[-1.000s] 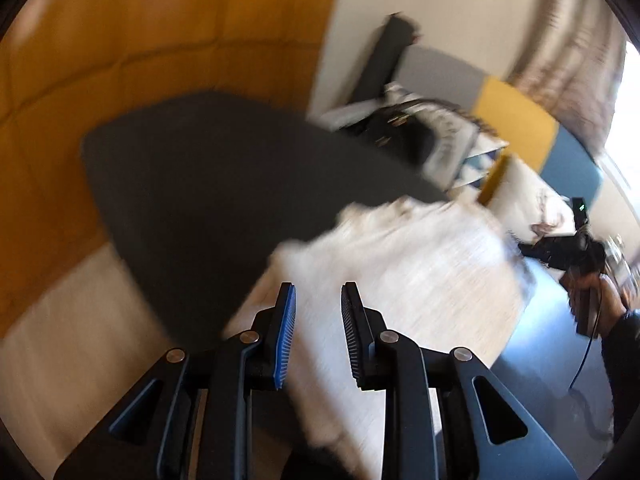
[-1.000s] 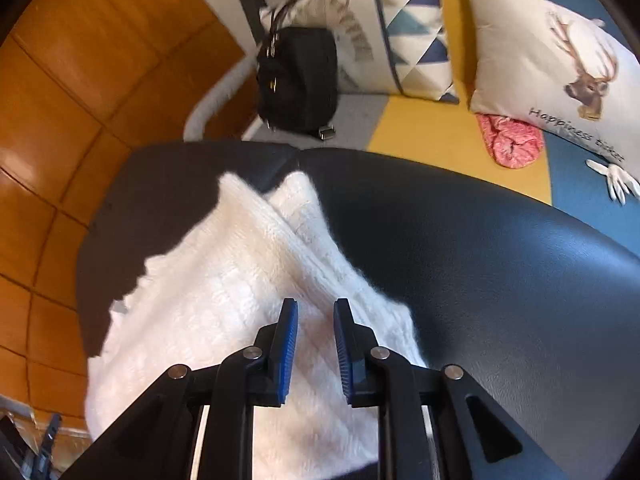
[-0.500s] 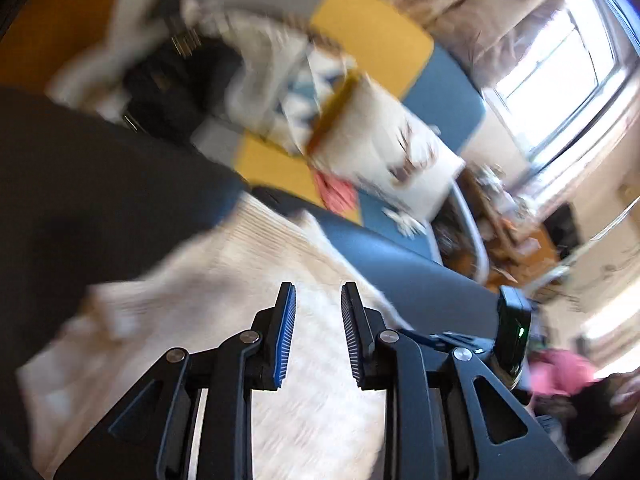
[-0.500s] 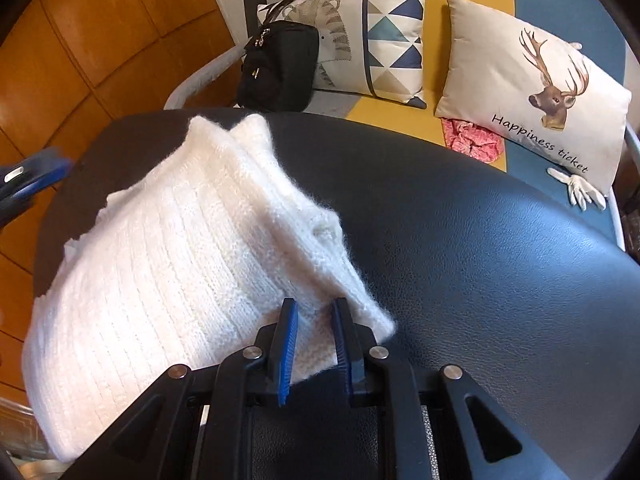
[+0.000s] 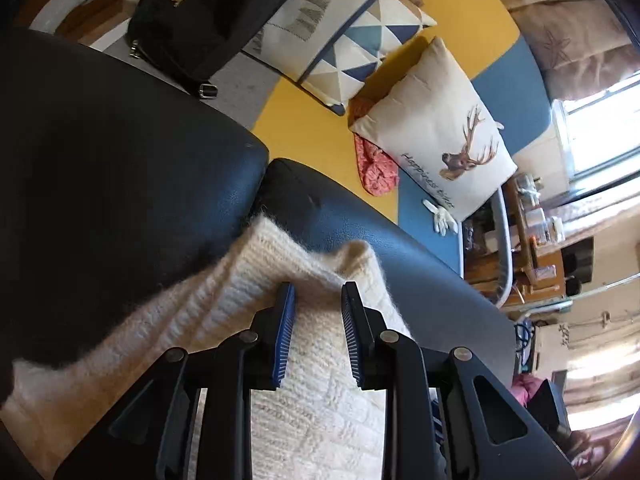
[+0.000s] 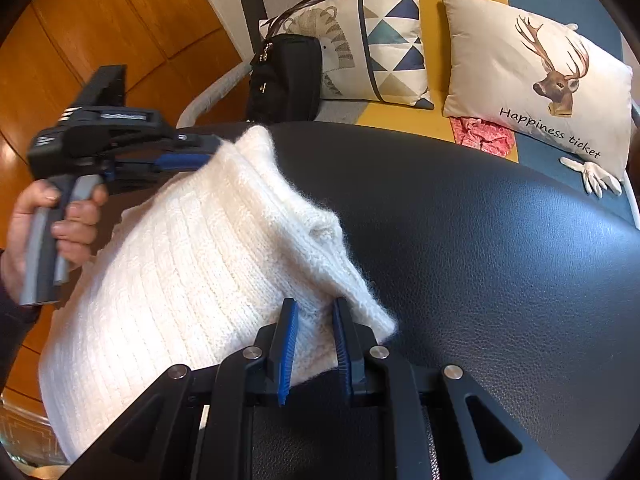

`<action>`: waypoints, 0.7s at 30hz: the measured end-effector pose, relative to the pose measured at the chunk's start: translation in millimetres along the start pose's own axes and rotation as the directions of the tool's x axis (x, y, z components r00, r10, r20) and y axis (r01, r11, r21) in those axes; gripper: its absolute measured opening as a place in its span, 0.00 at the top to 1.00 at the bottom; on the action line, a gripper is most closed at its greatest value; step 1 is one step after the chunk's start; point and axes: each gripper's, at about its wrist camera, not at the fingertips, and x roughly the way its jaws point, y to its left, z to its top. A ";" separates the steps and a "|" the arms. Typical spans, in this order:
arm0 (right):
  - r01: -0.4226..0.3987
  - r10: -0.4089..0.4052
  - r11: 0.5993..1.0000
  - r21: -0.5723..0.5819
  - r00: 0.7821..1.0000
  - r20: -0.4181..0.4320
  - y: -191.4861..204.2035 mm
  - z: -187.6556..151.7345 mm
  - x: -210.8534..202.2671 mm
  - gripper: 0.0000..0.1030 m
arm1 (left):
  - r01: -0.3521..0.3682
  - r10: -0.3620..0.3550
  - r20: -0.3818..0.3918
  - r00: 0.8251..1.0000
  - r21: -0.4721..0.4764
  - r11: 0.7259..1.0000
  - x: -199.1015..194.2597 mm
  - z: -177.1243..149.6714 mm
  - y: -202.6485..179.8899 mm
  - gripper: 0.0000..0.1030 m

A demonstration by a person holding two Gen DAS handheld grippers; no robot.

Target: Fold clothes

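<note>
- The left gripper (image 5: 316,300) and the right gripper (image 6: 313,312) share one build: black angular plastic arms with triangular cut-outs.
- Ribbed blue pads (image 6: 289,344) line the inner faces of the fingers.
- Round silver screws (image 5: 387,336) sit at the joints.
- The left gripper has a grey handle (image 6: 42,256).
- A dark sleeve (image 6: 10,304) covers the person's wrist.

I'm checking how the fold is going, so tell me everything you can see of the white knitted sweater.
The white sweater is a fuzzy, ribbed knit, folded over on itself into a thick bundle. It lies on the black leather surface, running diagonally. The right gripper pinches its near corner between blue pads. The left gripper has knit between its jaws at the far end, where the fabric bunches into a raised ridge. No sleeves or collar can be made out.
</note>
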 end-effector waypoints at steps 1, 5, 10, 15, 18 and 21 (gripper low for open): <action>-0.004 0.004 1.000 0.002 1.000 -0.004 -0.3 0.1 -1.5 0.83 | 0.028 -0.028 0.013 1.000 0.012 1.000 -4.9 -0.8 -4.2 0.75; -0.051 0.051 0.998 0.019 0.998 0.021 -2.1 2.2 -19.9 0.83 | 0.125 -0.136 0.095 0.986 0.111 0.986 -35.8 -12.2 -23.1 0.75; -0.035 0.037 0.998 -0.051 0.999 0.020 13.1 7.7 -17.4 0.80 | 0.049 -0.048 -0.005 0.999 0.159 0.986 1.1 -15.1 -37.7 0.75; 0.060 -0.060 0.998 -0.017 0.997 -0.048 6.9 8.6 2.8 0.84 | 0.017 -0.014 -0.031 0.999 0.108 0.994 27.3 -11.6 -31.1 0.75; 0.055 -0.056 0.998 -0.021 0.997 -0.054 10.1 8.1 -3.3 0.84 | 0.030 -0.030 0.000 1.000 0.116 0.993 9.2 -13.6 -30.3 0.75; 0.009 -0.010 0.999 -0.033 1.000 -0.005 22.5 14.6 -14.7 0.82 | 0.057 -0.062 0.039 0.997 0.110 0.992 -14.1 -13.9 -26.9 0.75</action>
